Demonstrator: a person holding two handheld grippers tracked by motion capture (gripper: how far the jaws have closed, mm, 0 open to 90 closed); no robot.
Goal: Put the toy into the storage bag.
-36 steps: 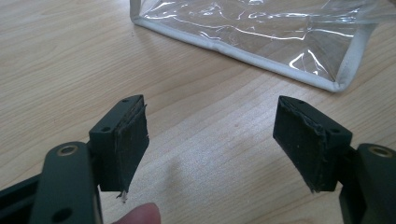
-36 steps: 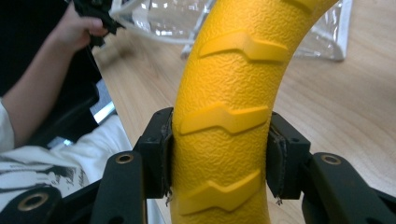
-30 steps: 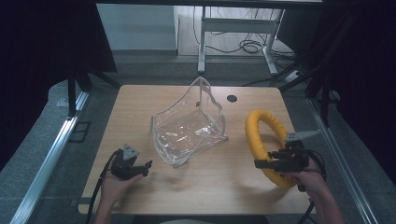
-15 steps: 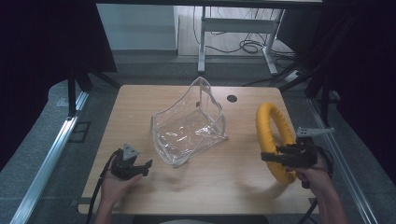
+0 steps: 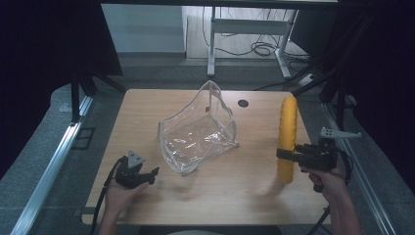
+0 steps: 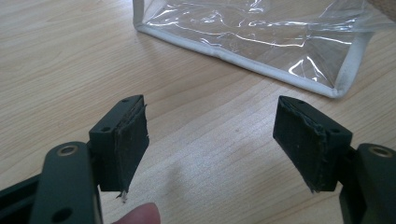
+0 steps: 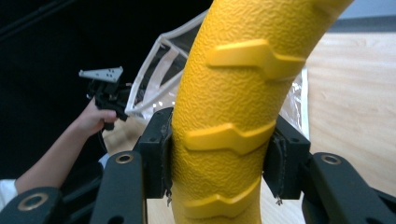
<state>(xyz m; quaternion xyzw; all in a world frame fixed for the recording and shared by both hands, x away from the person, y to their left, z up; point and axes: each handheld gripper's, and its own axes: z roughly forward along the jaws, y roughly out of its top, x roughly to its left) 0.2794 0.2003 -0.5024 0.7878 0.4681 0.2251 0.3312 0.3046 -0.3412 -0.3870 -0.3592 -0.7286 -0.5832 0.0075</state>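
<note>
While no writing shows, right gripper (image 7: 219, 163) clamps ridged yellow ring (image 7: 233, 93).

High view: fixed overhead on the person's side, looks forward and down over the whole tabletop (image 5: 147, 112), far off. Left claw (image 5: 147, 175) cam: rides the claw, sits low, faces along its jaws at the clear bag (image 6: 261, 37) just ahead, close range. Right claw (image 7: 217, 158) cam: very close, faces the yellow ring (image 7: 233, 102) between its jaws, left claw farther behind. All three views share the bag.
</note>
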